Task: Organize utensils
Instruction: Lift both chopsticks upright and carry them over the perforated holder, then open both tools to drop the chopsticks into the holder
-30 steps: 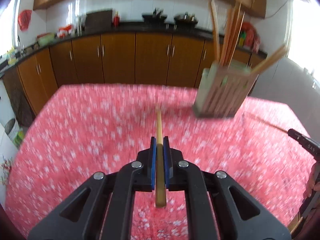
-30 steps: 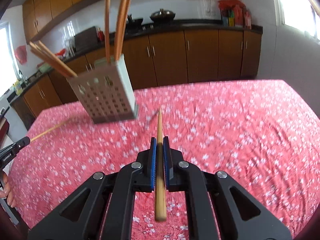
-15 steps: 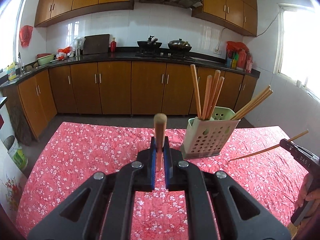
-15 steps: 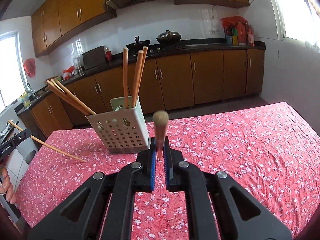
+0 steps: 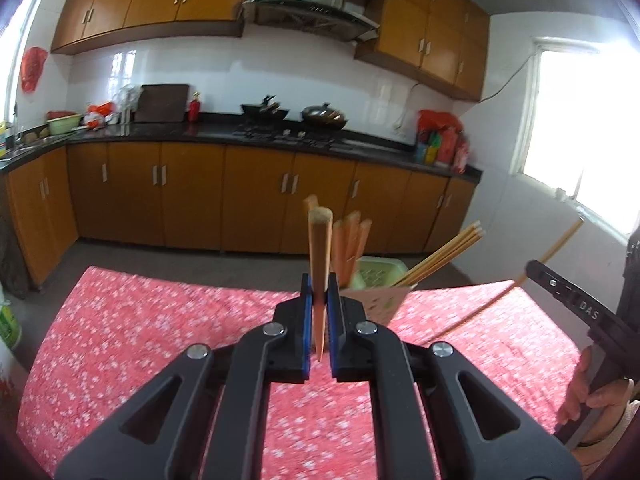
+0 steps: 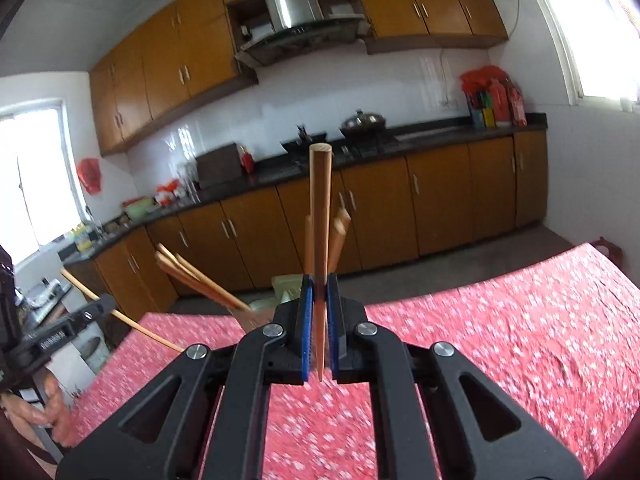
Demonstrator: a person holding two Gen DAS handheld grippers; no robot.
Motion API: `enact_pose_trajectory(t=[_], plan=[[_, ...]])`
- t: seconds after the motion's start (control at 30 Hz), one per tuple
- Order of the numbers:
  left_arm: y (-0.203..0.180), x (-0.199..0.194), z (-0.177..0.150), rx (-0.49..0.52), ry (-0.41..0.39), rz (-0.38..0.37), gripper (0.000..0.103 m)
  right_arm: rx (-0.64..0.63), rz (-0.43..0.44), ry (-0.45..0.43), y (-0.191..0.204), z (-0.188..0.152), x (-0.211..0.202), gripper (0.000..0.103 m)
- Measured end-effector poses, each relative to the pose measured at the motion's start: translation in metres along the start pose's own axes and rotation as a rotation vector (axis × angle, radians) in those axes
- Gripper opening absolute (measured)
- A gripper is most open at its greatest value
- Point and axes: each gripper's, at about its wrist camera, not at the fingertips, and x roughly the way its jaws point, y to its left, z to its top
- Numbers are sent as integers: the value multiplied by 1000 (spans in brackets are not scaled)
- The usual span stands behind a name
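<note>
My left gripper (image 5: 319, 300) is shut on a wooden chopstick (image 5: 319, 256) that points up and forward. My right gripper (image 6: 319, 300) is shut on another wooden chopstick (image 6: 320, 216), also pointing up. A pale green perforated utensil holder (image 5: 378, 280) with several chopsticks in it stands on the red flowered table just beyond both grippers; in the right wrist view the holder (image 6: 286, 286) is mostly hidden behind the jaws. The right gripper (image 5: 576, 308) with its chopstick shows at the right of the left wrist view; the left gripper (image 6: 56, 334) shows at the left of the right wrist view.
The table has a red flowered cloth (image 5: 160, 320). Brown kitchen cabinets (image 5: 192, 200) and a dark counter with pans run behind the table. A window (image 5: 580, 140) is at the right. A hand (image 5: 592, 400) holds the right gripper.
Both grippers have tilted upward and moved closer to the holder. The held chopsticks now point higher, and the holder sits lower, partly behind the jaws.
</note>
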Motion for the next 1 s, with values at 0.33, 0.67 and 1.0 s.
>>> enact_pose_trajectory(t=[0.33,0.67,1.0], plan=[[-39,-5,49,5,-159,-43,8,-30,57,-138,21,40,1,7],[-50,28,82,0,-243,38,8,-61,32,-181,22,51,31,7],[-41,66,70,-24,-181,48,8,-41,15,-137,15,44,68,7]])
